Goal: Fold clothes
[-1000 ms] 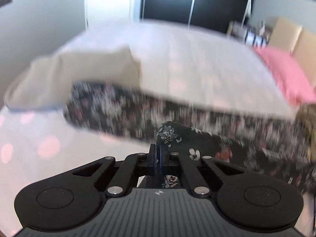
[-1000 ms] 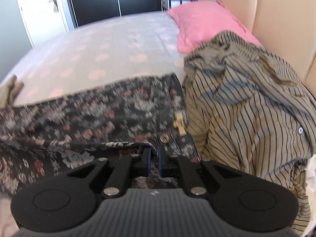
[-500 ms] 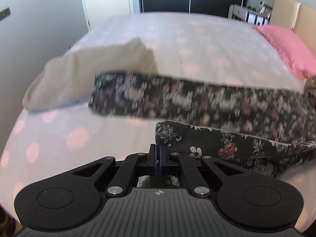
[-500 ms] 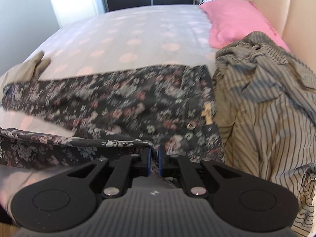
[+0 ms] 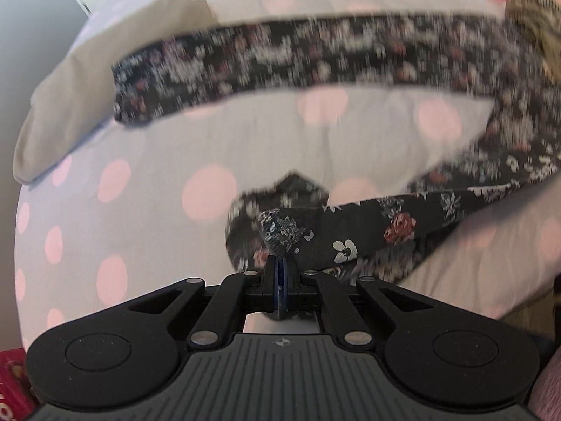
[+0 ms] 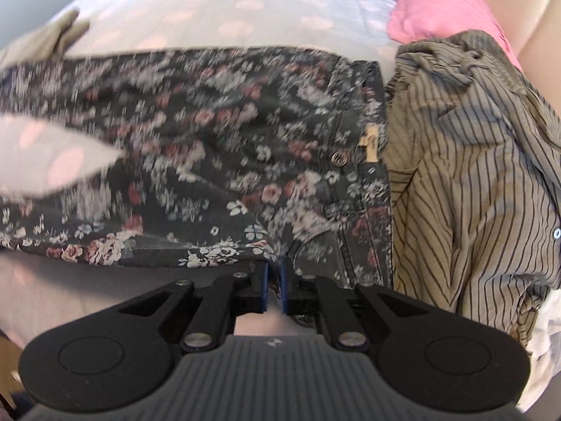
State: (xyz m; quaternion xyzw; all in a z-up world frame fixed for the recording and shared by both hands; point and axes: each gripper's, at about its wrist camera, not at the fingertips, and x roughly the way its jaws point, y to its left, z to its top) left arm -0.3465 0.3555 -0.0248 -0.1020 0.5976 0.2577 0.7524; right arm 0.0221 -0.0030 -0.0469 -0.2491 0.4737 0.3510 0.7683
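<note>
Dark floral trousers (image 6: 217, 147) lie spread across the polka-dot bed, waistband and button to the right. In the left wrist view one trouser leg (image 5: 315, 56) stretches across the bed and the nearer leg (image 5: 336, 231) runs up to my left gripper (image 5: 278, 273), which is shut on its hem end. My right gripper (image 6: 275, 275) is shut on the near edge of the trousers beside the waistband, with the cloth pinched between its blue pads. Both grippers point steeply down at the bed.
A striped beige shirt (image 6: 470, 161) lies crumpled right of the trousers. A pink pillow (image 6: 438, 3) sits at the bed's head. A folded beige garment (image 5: 94, 94) rests at the bed's left side. The bed (image 5: 140, 231) has a white cover with pink dots.
Both grippers have tipped downward and moved lower toward the bed, carrying the trousers' near edge. The room's far wall and wardrobe have left both views.
</note>
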